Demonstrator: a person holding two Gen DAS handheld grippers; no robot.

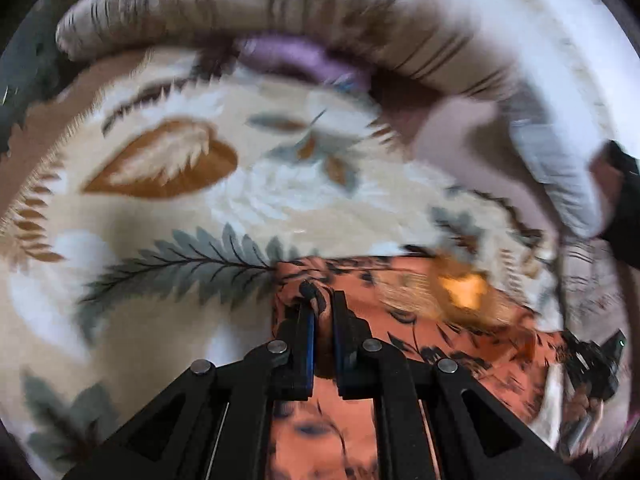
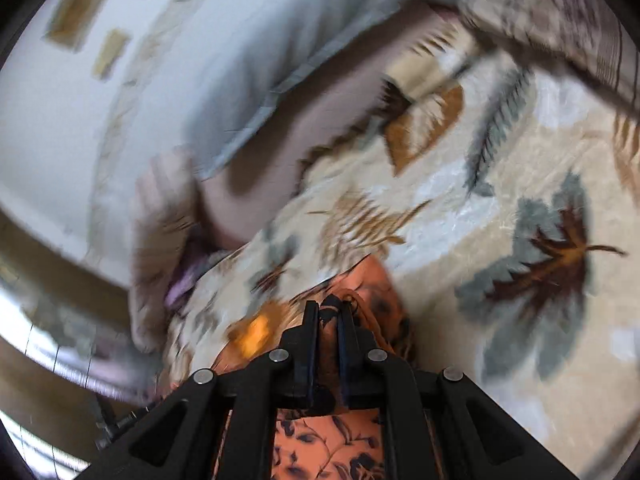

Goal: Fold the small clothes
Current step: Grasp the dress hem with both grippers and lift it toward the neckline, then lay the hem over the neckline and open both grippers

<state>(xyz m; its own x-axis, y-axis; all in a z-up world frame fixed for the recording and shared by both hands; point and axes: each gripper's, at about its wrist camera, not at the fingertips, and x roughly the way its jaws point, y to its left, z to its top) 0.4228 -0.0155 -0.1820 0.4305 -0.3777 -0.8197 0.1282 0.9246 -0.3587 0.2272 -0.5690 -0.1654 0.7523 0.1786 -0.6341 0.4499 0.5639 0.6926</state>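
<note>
Right now I have both tongs clamped on the one orange floral garment (image 1: pixel 404 320): my left gripper (image 1: pixel 322 300) pinches a bunched edge of it between narrow jaws, and my right gripper (image 2: pixel 329 312) does the same on another edge, cloth wedged between its fingers. The garment hangs between the two tools, just above the leaf-print bedspread (image 1: pixel 200 208), and a small yellow patch (image 1: pixel 464 288) shows on its cloth.

Both views are smeared, so I judge I am mid-swing, carrying one edge over for a fold. To do this well, I would keep the two grips level and the cloth taut between them, lay the far edge down flat on the bedspread first, and only then let go, so that nothing bunches.

Counted: one garment, two grippers, one bedspread, one grey striped bolster (image 1: pixel 248 12) along the far side, and one purple cloth (image 1: pixel 288 56) tucked beneath it.
</note>
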